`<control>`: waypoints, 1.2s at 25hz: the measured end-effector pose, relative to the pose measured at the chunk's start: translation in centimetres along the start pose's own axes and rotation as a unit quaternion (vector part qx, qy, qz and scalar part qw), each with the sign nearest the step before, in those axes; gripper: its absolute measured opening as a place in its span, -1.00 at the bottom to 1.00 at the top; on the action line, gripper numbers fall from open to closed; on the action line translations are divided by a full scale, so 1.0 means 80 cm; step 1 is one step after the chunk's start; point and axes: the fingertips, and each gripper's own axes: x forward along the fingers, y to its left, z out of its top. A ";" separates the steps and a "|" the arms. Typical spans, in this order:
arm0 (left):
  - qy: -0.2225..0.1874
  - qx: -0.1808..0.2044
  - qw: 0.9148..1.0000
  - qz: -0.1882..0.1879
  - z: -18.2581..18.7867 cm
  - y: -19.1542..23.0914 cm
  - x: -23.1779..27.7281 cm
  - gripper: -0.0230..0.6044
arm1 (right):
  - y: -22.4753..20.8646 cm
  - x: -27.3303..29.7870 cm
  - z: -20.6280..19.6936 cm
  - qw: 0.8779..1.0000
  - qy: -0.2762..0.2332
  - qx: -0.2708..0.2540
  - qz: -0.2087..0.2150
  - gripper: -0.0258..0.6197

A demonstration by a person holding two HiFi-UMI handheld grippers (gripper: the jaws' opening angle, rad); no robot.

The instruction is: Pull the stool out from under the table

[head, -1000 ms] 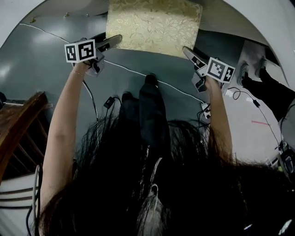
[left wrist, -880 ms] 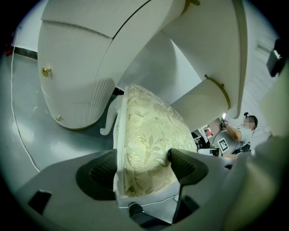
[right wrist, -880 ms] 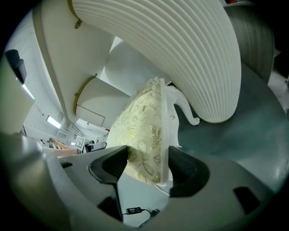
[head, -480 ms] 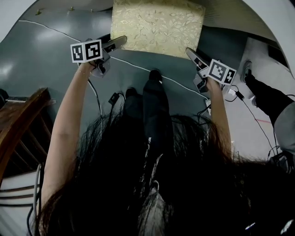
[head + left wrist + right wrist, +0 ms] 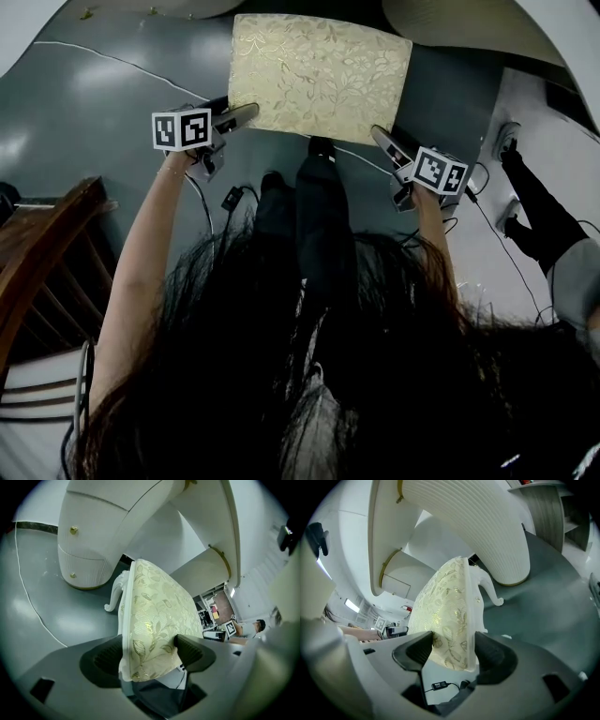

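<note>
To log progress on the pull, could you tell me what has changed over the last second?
The stool has slid out from under the table toward the person; its whole cushion top now shows in the head view. Unchanged: the left gripper and right gripper stay clamped on its two near corners.

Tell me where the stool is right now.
In the head view the stool sits top centre on the grey floor, by the white table, with the left gripper and right gripper clamped on its near corners.
</note>
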 end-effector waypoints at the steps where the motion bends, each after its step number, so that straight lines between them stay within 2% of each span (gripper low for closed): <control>1: 0.005 -0.003 1.000 0.000 -0.001 0.000 0.001 0.22 | 0.000 -0.001 0.000 1.000 0.006 0.003 -0.003 -0.06; 7: 0.047 -0.034 0.998 0.000 -0.010 0.002 0.003 0.22 | -0.007 -0.006 0.000 0.998 0.039 0.019 -0.040 -0.06; 12: 0.082 -0.047 0.996 0.007 -0.019 0.005 -0.001 0.22 | -0.006 -0.009 -0.002 0.996 0.067 0.028 -0.051 -0.06; 19: 0.041 -0.040 0.998 0.040 -0.008 0.001 -0.005 0.23 | 0.001 -0.020 0.001 0.995 0.044 0.035 -0.083 -0.06; 22: 0.021 -0.052 0.997 0.056 -0.009 -0.008 -0.017 0.23 | 0.008 -0.033 0.004 0.993 0.038 0.027 -0.108 -0.06; 25: 0.014 -0.061 0.996 0.056 -0.017 -0.019 -0.031 0.23 | 0.020 -0.035 0.008 0.993 0.029 0.019 -0.112 -0.07; 30: -0.017 -0.021 0.998 0.052 0.009 -0.058 -0.064 0.23 | 0.073 -0.044 0.031 0.994 0.007 -0.002 -0.106 -0.07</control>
